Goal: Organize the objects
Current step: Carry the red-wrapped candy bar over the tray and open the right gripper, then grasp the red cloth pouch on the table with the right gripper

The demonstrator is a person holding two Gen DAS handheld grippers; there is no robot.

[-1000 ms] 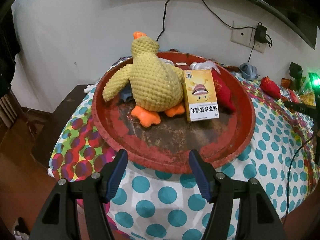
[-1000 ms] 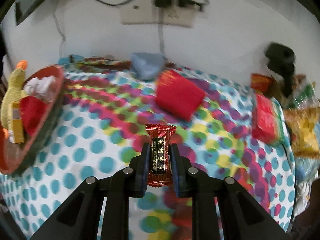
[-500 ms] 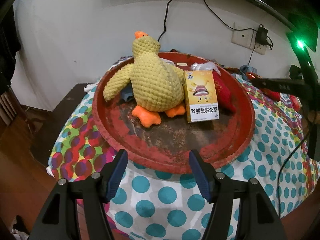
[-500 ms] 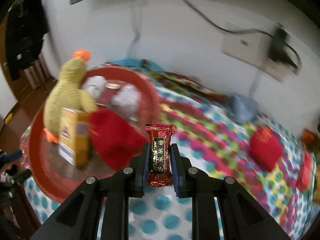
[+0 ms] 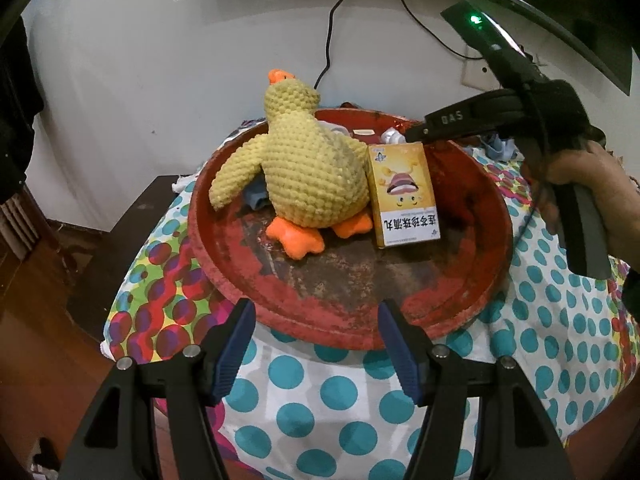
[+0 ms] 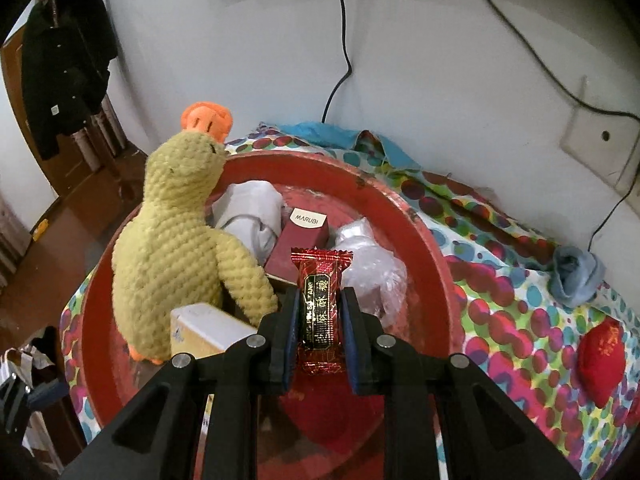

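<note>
R gripper (image 6: 319, 312) clamps red candy (image 6: 320, 304) | over red tray (image 6: 434, 256) | L gripper (image 5: 314, 342) agape

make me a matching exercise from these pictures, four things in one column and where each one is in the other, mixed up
Things:
1. candy
2. duck
3. yellow box
4. blue sock

Places:
A. on the dotted cloth, outside the tray
B. held between the jaws of the right gripper
C. in the tray, just right of the duck in the left wrist view
D. in the tray, on its left side in both views

Pairs: 1-B, 2-D, 3-C, 4-A
</note>
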